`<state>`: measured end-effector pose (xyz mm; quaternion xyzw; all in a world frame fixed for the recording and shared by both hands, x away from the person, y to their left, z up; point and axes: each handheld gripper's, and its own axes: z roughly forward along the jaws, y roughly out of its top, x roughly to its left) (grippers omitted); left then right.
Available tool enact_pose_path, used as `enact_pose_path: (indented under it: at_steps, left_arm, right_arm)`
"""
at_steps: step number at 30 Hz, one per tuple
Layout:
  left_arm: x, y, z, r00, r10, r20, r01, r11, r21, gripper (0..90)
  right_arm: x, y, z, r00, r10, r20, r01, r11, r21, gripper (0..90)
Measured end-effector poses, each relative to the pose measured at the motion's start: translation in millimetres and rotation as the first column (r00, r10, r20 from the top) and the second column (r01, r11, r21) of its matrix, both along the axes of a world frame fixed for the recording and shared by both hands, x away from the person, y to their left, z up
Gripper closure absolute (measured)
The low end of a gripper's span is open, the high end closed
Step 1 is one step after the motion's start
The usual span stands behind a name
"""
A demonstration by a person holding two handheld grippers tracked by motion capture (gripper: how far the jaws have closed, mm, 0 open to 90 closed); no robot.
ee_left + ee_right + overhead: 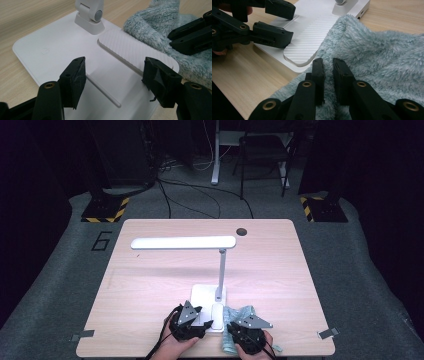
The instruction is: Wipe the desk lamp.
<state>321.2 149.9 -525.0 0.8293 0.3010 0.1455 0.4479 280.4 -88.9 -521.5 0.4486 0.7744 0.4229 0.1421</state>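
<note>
Pinching a fold of the fluffy blue cloth [372,57], the right claw [328,66] is nearly closed on it beside the desk lamp base [57,47] on the worktop [150,285]. Soft, light and limp, it should bunch; grip a thick fold. The left claw [113,68] stands wide over the base.

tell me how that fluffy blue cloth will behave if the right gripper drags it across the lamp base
The fluffy blue cloth already lies in soft folds, so it is probably floppy and would bunch rather than slide flat. The right gripper pinches a fold, so it likely trails along. Its pile may drag on the ribbed pad of the lamp base.
</note>
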Motion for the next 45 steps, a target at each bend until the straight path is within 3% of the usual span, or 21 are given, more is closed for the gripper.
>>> enact_pose_path:
  at_steps: [4,11,23,24,29,34,37,41,45]
  left_arm:
    - [-0.6,-0.4,-0.2,1.0,0.004,-0.008,-0.004,1.0,-0.006,34.8]
    - [-0.3,-0.3,-0.2,1.0,0.003,-0.007,-0.003,1.0,-0.005,34.8]
    - [-0.3,-0.2,-0.2,1.0,0.003,-0.006,-0.003,1.0,-0.005,34.8]
    - [-0.4,-0.3,-0.2,1.0,0.003,-0.007,-0.003,1.0,-0.006,34.8]
    - [-0.3,-0.8,-0.8,0.9999,0.011,0.0,-0.011,0.9999,-0.011,34.8]
    - [0.3,0.1,-0.1,1.0,0.003,-0.009,-0.003,1.0,-0.007,35.0]
    - [0.4,0.0,-0.1,1.0,0.004,-0.009,-0.004,1.0,-0.008,35.2]
    - [0.4,0.0,-0.1,1.0,0.003,-0.009,-0.003,1.0,-0.008,35.3]
    - [0.4,0.0,-0.1,1.0,0.003,-0.009,-0.003,1.0,-0.008,35.2]
  right_arm:
    - [0.2,1.0,0.1,1.0,0.005,0.007,-0.005,0.9999,-0.016,79.5]
    - [14.8,2.1,0.9,0.9998,0.007,0.019,-0.006,0.9987,-0.051,78.9]
    - [52.3,1.8,2.9,0.9989,-0.046,0.014,0.046,0.9974,-0.055,77.2]
    - [54.5,2.4,3.3,0.9983,-0.058,-0.006,0.058,0.9976,-0.039,77.0]
    - [66.3,1.9,4.6,0.9966,-0.082,0.003,0.082,0.996,-0.035,76.1]
    - [68.6,-2.2,6.2,0.9971,-0.073,0.021,0.075,0.9947,-0.071,74.6]
    - [68.1,-7.5,7.1,0.995,-0.095,0.03,0.098,0.9921,-0.079,73.9]
    - [67.2,-20.9,7.4,0.9919,-0.119,0.044,0.123,0.9874,-0.1,73.3]
    - [66.3,-38.4,8.3,0.9882,-0.148,0.039,0.151,0.9848,-0.086,72.6]
